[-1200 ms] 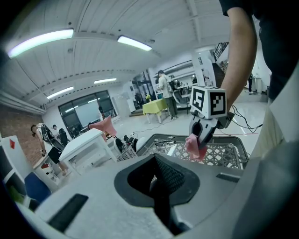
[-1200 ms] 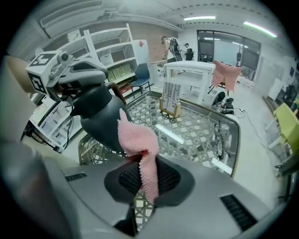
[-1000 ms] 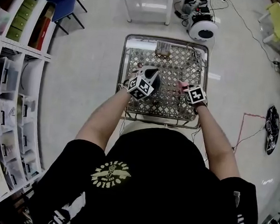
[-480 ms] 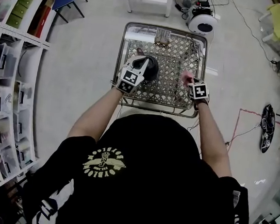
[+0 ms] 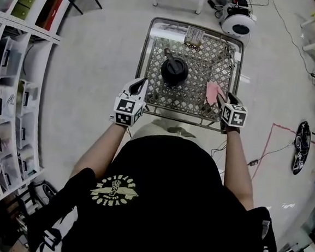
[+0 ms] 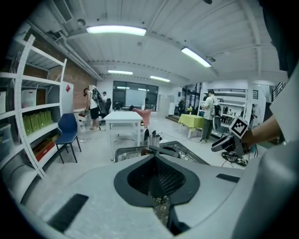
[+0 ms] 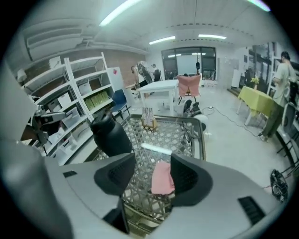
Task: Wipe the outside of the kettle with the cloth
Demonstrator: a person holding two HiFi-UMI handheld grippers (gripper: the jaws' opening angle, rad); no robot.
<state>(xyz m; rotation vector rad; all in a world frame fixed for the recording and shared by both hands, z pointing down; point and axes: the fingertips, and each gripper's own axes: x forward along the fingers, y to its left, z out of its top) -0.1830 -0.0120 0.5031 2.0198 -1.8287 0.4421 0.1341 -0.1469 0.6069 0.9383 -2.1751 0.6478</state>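
Right gripper (image 7: pixel 150 173): jaws just opened wide; the pink cloth (image 5: pixel 211 93) lies between them on the table's (image 5: pixel 199 60) near right, unpinched.
Left gripper (image 5: pixel 141 83): closed, empty, off the near left corner.
Kettle (image 5: pixel 174 70): upright mid-table, unheld.
Risk: wiping could shove or tip the unsteadied kettle.

A metal lattice surface (image 5: pixel 196 93) stood on the pale floor (image 5: pixel 90 78), a small slotted rack (image 5: pixel 193 37) at its far edge. Shelves (image 5: pixel 10 82) (stocked with bins) lined the left; a round white machine (image 5: pixel 236 26) sat beyond
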